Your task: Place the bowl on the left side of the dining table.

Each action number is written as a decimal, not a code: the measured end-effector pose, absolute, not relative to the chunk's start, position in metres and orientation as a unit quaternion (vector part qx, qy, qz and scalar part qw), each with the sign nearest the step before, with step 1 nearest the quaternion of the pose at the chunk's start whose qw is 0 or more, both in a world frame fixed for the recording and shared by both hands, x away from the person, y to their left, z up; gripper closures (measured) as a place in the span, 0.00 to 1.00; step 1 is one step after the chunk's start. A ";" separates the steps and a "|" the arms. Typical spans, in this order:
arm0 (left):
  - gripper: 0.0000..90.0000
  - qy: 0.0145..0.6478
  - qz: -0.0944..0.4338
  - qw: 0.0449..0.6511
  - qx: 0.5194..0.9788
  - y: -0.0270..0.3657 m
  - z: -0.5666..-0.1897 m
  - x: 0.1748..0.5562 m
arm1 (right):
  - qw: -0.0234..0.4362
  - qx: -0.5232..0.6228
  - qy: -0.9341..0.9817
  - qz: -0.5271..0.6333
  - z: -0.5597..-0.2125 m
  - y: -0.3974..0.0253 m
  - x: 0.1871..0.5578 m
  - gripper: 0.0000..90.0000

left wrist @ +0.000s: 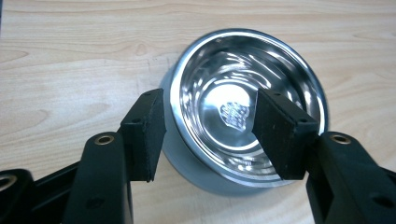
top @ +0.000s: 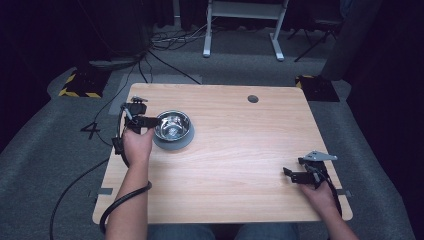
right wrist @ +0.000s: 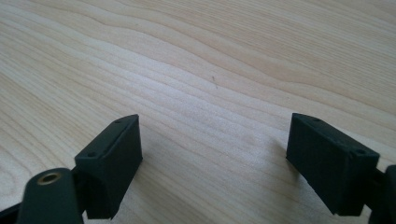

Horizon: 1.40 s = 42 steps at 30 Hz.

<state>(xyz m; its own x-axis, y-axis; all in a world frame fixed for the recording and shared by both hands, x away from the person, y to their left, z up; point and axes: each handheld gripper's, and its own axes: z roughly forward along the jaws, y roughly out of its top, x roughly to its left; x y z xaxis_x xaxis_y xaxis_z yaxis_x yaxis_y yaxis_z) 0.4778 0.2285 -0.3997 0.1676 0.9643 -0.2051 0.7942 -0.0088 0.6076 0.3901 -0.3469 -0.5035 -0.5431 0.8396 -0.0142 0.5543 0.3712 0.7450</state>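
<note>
A shiny steel bowl (top: 172,124) on a grey rubber base stands on the left half of the wooden table (top: 240,150). My left gripper (top: 149,121) is at the bowl's left side, held in a hand. In the left gripper view the bowl (left wrist: 233,79) is empty, and the left gripper (left wrist: 210,105) is open across its near rim: one jaw outside the wall, the other inside. Neither pad presses the rim. My right gripper (top: 289,173) rests low near the table's right front edge. It stands open (right wrist: 212,126) over bare wood, holding nothing.
A round cable hole (top: 253,98) sits near the table's far edge. A thick black cable (top: 120,202) trails off the front left of the table. On the floor behind are loose cables, white desk legs (top: 206,47) and yellow-black striped blocks (top: 80,85).
</note>
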 end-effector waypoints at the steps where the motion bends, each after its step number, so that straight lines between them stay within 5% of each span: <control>1: 0.48 0.627 0.136 0.315 0.700 0.229 -0.398 0.474 | 0.202 0.433 0.803 0.355 -0.504 -0.347 0.390 0.20; 42: 0.43 0.484 0.106 0.375 0.784 0.224 -0.375 0.352 | 0.203 0.434 0.803 0.355 -0.504 -0.346 0.391 0.21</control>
<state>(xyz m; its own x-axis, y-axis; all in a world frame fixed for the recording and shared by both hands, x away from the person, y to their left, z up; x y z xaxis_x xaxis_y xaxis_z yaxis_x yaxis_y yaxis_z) 0.3523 0.2236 -0.3754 0.5096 0.8377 -0.1963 0.6789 -0.2513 0.6899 0.3907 -0.3459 -0.5037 -0.5411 0.8407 -0.0184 0.5517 0.3715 0.7467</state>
